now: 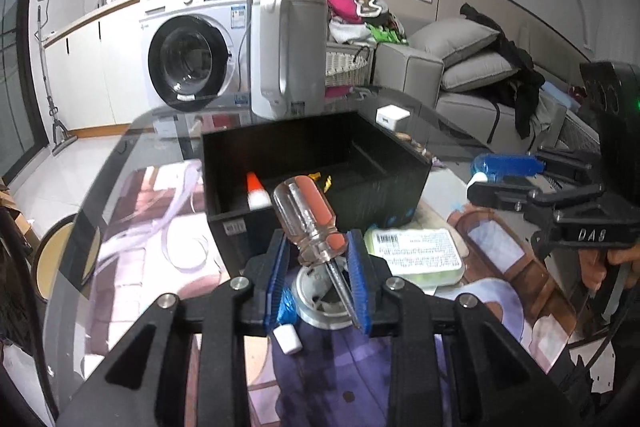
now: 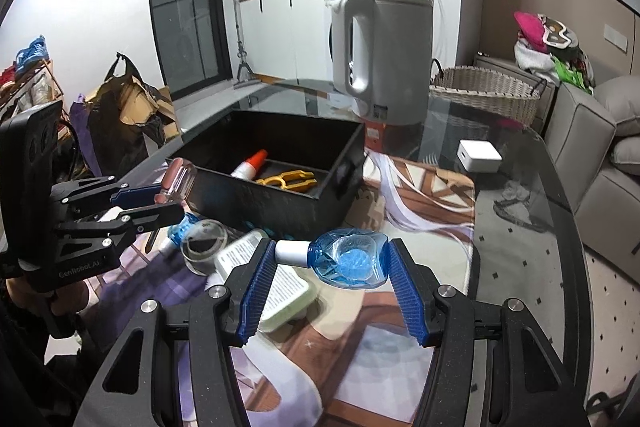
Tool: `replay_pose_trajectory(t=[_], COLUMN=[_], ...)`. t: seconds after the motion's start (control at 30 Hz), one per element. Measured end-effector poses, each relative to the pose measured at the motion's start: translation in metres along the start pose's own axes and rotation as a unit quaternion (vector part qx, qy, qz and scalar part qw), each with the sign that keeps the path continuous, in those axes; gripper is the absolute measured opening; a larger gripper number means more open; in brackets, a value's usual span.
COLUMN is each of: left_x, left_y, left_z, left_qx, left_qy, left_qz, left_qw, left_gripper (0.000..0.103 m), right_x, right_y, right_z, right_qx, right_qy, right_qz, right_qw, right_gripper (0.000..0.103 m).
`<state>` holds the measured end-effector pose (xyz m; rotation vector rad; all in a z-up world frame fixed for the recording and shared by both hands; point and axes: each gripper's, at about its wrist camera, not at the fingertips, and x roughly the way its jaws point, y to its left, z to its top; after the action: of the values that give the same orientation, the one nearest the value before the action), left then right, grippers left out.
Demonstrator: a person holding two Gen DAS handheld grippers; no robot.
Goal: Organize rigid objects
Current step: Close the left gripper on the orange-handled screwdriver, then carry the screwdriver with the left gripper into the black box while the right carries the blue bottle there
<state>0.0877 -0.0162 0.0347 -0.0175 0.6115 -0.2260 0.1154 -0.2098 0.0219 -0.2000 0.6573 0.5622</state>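
My left gripper [image 1: 318, 259] is shut on a screwdriver [image 1: 308, 215] with a clear and orange handle, held above the table just in front of the black box [image 1: 384, 195]. It also shows in the right wrist view [image 2: 176, 179]. My right gripper [image 2: 328, 267] is shut on a blue bottle [image 2: 348, 261] with a white cap, held above the table to the right of the box [image 2: 280, 203]. The bottle also shows in the left wrist view [image 1: 506, 165]. Inside the box lie a white glue bottle with an orange cap [image 2: 250, 165] and a yellow tool [image 2: 288, 179].
On the glass table lie a pale green tin with a label [image 1: 418, 257], a clear round lid [image 2: 204, 247], a second small blue bottle [image 2: 180, 227] and a white cube [image 2: 478, 155]. A white kettle [image 2: 384, 59] stands behind the box. White straps [image 2: 404, 203] lie to the right.
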Motion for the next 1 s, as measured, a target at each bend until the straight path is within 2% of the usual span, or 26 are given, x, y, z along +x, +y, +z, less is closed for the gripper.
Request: replay_pose_trajectory(t=[0.4,0.7,1.0], left_x=[-0.003,0.011,0.033], left_y=[0.010,0.016,0.015], left_z=[0.029,0.045,0.047], left_qx=[0.002,-0.001,0.004], left_qy=[-0.029,-0.035,-0.021], left_qz=[0.022,0.038,0.047], left_qw=[0.9993,0.9987,0.9987], left_gripper=[0.027,0.027,0.027], right_x=[0.005,0.033,0.063], right_y=[0.018,0.019,0.016], right_z=[0.026,0.050,0.058], right_qx=[-0.021,-0.044,-0.055], right_qy=[-0.037,-0.030,-0.012], right_qz=[0.032,0.037,0.040], right_qw=[0.999,0.998,0.998], right_gripper=[0.057,0.057,0.057])
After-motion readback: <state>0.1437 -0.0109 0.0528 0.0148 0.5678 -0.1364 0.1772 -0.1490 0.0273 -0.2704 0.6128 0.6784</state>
